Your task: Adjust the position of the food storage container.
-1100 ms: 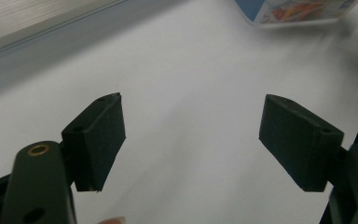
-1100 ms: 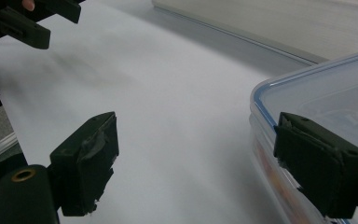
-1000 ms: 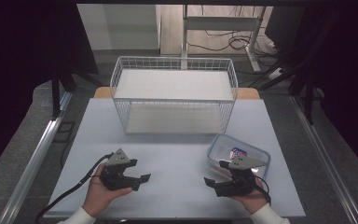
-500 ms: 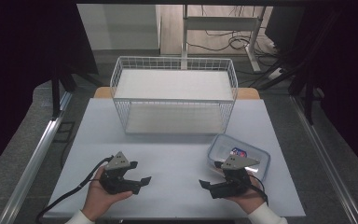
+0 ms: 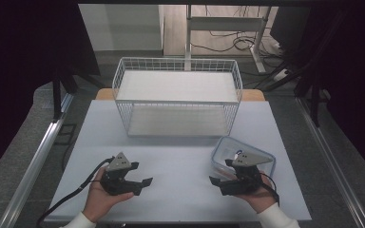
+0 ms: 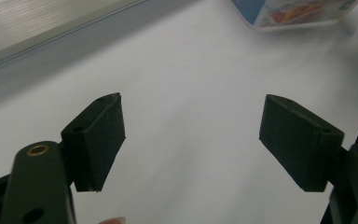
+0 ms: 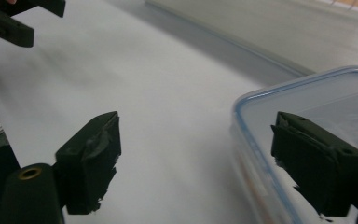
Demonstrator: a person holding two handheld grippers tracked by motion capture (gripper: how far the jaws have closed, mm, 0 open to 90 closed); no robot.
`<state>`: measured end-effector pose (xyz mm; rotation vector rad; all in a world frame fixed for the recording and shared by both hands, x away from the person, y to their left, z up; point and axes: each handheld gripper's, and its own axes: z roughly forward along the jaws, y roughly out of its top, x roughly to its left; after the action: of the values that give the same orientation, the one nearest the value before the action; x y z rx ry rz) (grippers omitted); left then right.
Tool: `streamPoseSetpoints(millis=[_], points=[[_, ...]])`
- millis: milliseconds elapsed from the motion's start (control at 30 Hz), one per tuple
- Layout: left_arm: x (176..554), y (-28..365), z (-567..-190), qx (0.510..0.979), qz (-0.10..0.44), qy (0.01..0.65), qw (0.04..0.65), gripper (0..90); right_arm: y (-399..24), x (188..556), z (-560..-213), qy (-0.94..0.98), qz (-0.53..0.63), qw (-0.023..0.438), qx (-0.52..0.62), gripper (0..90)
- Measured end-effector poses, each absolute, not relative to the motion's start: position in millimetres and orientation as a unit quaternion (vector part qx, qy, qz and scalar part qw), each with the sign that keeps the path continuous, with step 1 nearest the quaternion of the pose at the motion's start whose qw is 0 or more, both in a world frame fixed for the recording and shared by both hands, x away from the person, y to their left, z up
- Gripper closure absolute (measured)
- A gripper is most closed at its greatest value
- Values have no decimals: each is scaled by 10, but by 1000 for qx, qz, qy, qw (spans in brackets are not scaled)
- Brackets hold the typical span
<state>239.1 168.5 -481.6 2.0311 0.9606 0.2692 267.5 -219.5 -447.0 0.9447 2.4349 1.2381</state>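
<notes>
On the pale surface [image 5: 180, 156] a clear plastic container [image 5: 243, 156] with a blue-edged lid sits at the near right, in front of the right corner of a white wire basket [image 5: 178, 97] that stands farther back at the middle. The right claw [image 5: 218, 183] is held low just at the container's near side, its grey plate overlapping the lid in the high view; its jaws point toward the middle of the surface and stand wide apart with nothing between them. In the right gripper view one jaw lies across the container's lid and the other over bare surface, so the blue rim runs between them, but the pads press on nothing. The left claw [image 5: 142, 183] rests in the person's left hand [image 5: 100, 199] at the near left, well apart from the container, its jaws likewise spread and empty over bare surface. In the left gripper view the container's side shows at the top edge with a colourful printed label in blue, red and yellow; it is too blurred and cropped for any word or brand to be read. A black cable [image 5: 71, 197] trails from the left claw off the near edge.
</notes>
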Motion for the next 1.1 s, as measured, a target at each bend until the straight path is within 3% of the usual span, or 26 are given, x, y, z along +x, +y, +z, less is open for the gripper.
streamPoseSetpoints(millis=[367,800,833,967,1100], points=[[2354,1713,-4762,800,117,391,440,217,-2318,3078,-4101,841,391,146,345,224],[2359,1699,-4780,803,113,394,434,216,-2628,3924,-3995,836,342,148,402,393],[2357,1696,-4784,804,112,393,433,215,-2642,3981,-4010,837,332,152,408,425],[2331,1707,-4763,799,124,389,441,215,-2725,4193,-4135,837,302,129,437,714],[2325,1716,-4761,799,130,389,439,215,-2743,4313,-4290,854,263,124,432,854]])
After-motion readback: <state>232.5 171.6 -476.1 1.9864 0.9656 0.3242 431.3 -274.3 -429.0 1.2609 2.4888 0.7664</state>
